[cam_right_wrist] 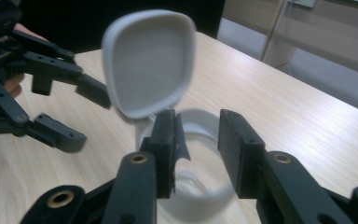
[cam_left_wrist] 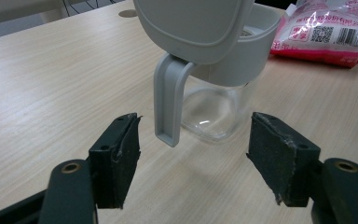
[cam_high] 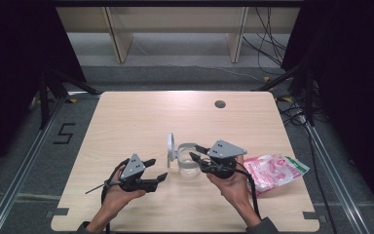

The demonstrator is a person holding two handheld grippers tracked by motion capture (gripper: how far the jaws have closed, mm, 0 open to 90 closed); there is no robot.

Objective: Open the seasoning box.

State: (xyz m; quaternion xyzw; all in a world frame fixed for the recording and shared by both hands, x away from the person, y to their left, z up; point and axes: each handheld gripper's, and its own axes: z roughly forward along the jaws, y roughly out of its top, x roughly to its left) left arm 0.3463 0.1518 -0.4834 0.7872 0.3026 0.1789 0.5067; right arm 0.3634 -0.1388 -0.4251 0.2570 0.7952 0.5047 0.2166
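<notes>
**Tongs part at the rim of an opened jar**

Tongs are seen on both sides of a clear glass jar with a grey plastic collar, handle and flip-up lid (cam_high: 187,158), which stands near the middle of the pale wooden worktop (cam_high: 141,117), its lid raised upright. The right tongs (cam_high: 198,157) are at the jar's rim with the jaws parted a little and nothing pressed between them; the left tongs (cam_high: 157,170) are held open just beside the handle, apart from it.

For the step to be done well, it is judged that the jar should be steadied by its handle with the left tongs before the pink printed plastic bag (cam_high: 274,171), lying to the right on the worktop, is fetched by the right, so that the lid is not knocked shut.

Counted: one jar, one bag, two tongs, one dark round hole (cam_high: 219,104) in the worktop.
</notes>
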